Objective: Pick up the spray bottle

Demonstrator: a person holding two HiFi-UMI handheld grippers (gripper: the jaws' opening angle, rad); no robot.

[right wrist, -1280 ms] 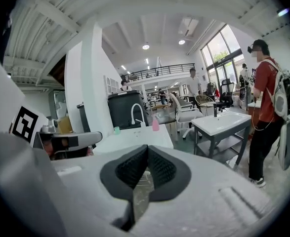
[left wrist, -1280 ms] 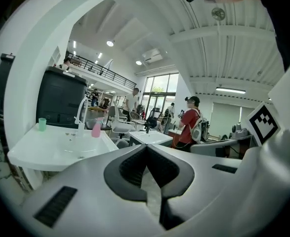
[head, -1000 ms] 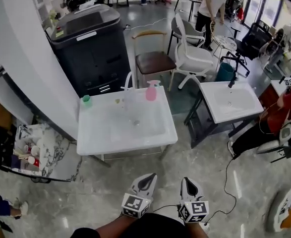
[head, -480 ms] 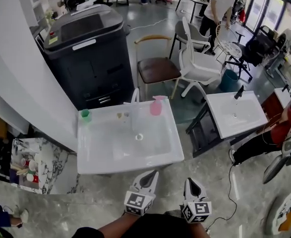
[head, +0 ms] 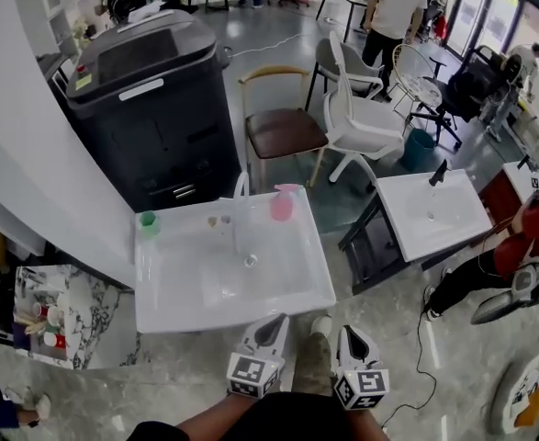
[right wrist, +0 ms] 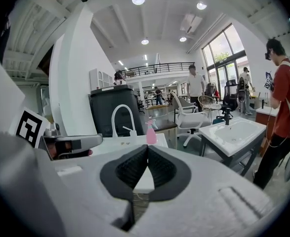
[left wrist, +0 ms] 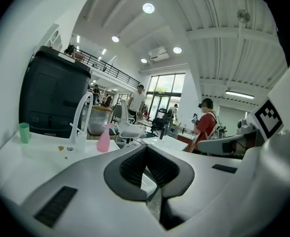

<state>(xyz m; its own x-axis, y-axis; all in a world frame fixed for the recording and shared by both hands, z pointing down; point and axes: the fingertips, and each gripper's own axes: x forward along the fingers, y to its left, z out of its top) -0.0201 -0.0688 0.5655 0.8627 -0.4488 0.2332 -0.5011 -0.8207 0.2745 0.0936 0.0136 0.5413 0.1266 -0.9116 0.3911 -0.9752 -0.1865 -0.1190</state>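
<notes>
Just ahead of both tools in the head view, a white rectangular ceramic sink (head: 163,312) is lying with its near edge close to the tips. The left gripper (head: 271,327) and the right gripper (head: 350,336) are pointing toward it side by side, each empty. The pink plastic spray bottle (head: 281,204) is standing upright at the sink's far edge, well beyond both tools and roughly between their lines. A curved white faucet (head: 240,191) is rising just left of it, and a small green cup (head: 147,222) is sitting far off to the left gripper's left.

In the left gripper view, the left gripper (left wrist: 146,149) is showing its dark ribbed pads pressing together at the tips, with nothing between them. The spray bottle (left wrist: 103,139) is standing ahead and to the left of the jaws, beside the faucet (left wrist: 80,116); the cup (left wrist: 24,132) is farther left.

In the right gripper view, the right gripper (right wrist: 147,148) is likewise holding its pads tip to tip, gripping nothing. The spray bottle (right wrist: 151,132) is standing almost straight ahead above the jaw tips, well apart from them, with the faucet (right wrist: 120,113) just to its left.
</notes>
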